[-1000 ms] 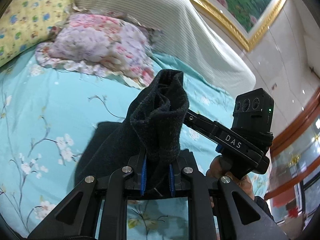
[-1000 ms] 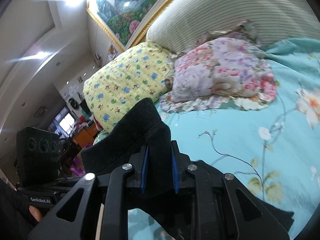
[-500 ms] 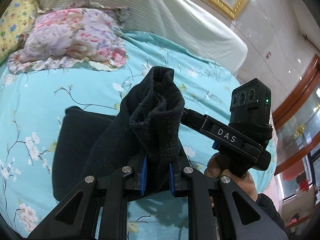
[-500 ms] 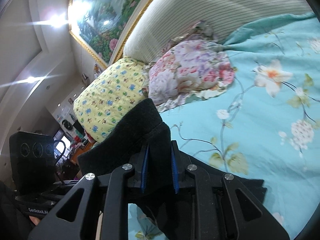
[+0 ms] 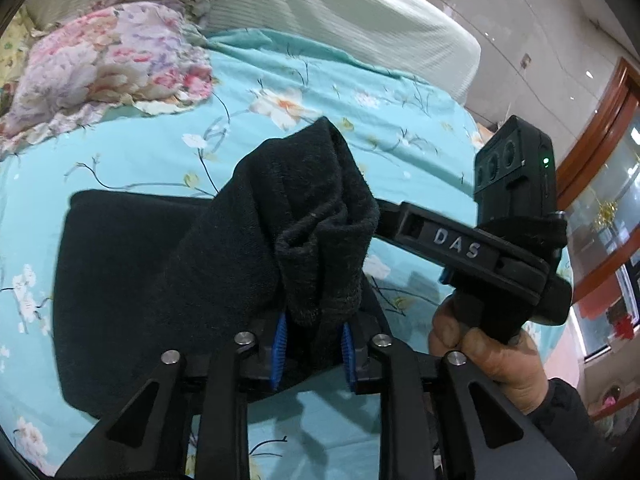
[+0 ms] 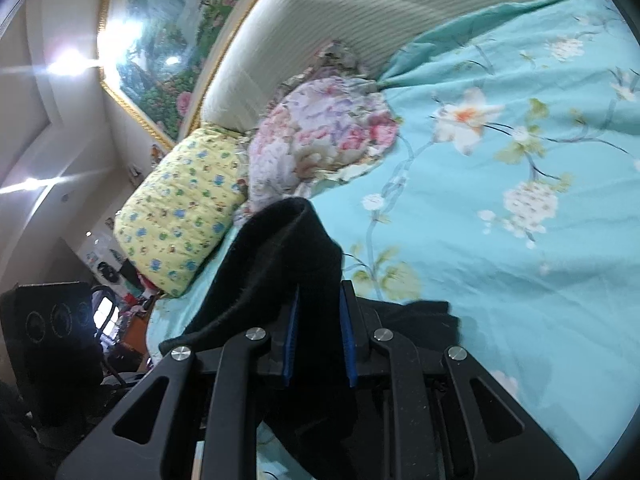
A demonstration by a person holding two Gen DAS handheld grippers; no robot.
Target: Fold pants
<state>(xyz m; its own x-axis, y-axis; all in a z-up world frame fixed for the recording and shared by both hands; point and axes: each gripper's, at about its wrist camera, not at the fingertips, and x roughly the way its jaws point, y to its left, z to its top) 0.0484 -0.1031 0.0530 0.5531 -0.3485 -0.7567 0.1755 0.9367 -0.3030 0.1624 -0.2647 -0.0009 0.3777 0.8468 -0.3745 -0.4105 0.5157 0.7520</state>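
My widest open ground is the teal flowered bedsheet [image 6: 500, 280], clear toward the striped headboard [image 5: 360, 12]; pillows [image 5: 100, 64] crowd the far corner. The black pants [image 5: 132, 280] lie folded on it, one bunched end lifted. My left gripper [image 5: 312, 344], jaws just easing apart, still pinches that end; my right gripper [image 6: 318, 344] clamps it too. Their lower folds are cut off.

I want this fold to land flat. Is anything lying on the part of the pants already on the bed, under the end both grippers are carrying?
Nothing visible does. The lower layer of the black pants lies bare on the floral sheet; the pink pillow sits apart.
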